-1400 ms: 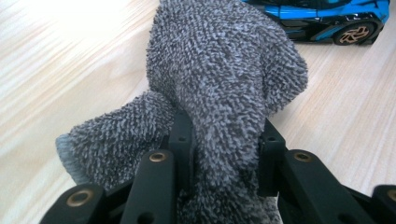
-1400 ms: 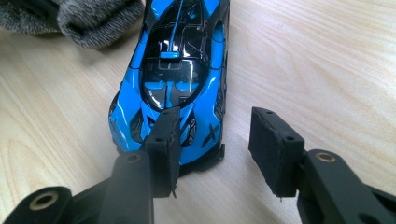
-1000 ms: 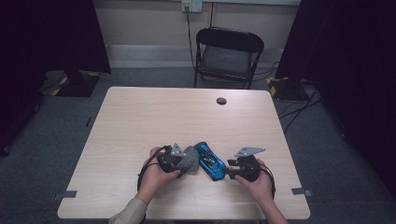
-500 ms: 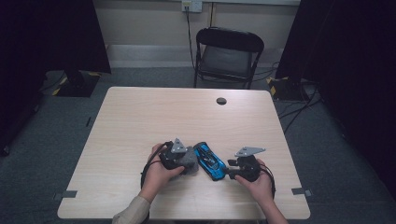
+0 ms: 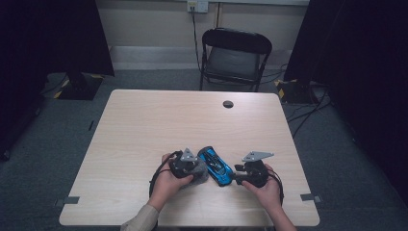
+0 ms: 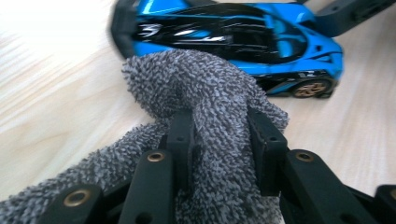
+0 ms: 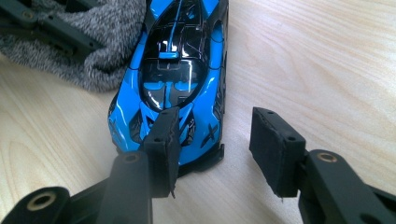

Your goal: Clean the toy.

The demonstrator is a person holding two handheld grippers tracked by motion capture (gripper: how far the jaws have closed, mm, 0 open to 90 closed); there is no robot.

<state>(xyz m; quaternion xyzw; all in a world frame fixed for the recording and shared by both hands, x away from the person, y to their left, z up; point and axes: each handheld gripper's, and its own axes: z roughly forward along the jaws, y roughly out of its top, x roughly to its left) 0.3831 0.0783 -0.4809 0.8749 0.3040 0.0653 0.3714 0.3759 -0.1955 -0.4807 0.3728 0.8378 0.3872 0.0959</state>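
Observation:
A blue and black toy car sits on the table near the front edge, angled away from me. My left gripper is shut on a bunched grey cloth; its jaws have just been closing on it. The cloth rests against the car's side. In the high view the left gripper is just left of the car. My right gripper stands open at the car's nose. One pad overlaps the bonnet and the other hangs over bare table beside the car.
The wooden table has a dark cable hole near its far edge. A black folding chair stands behind the table. Cables trail on the floor at the right.
The left gripper with the cloth has shifted slightly toward the car. The right gripper and the car have stayed put.

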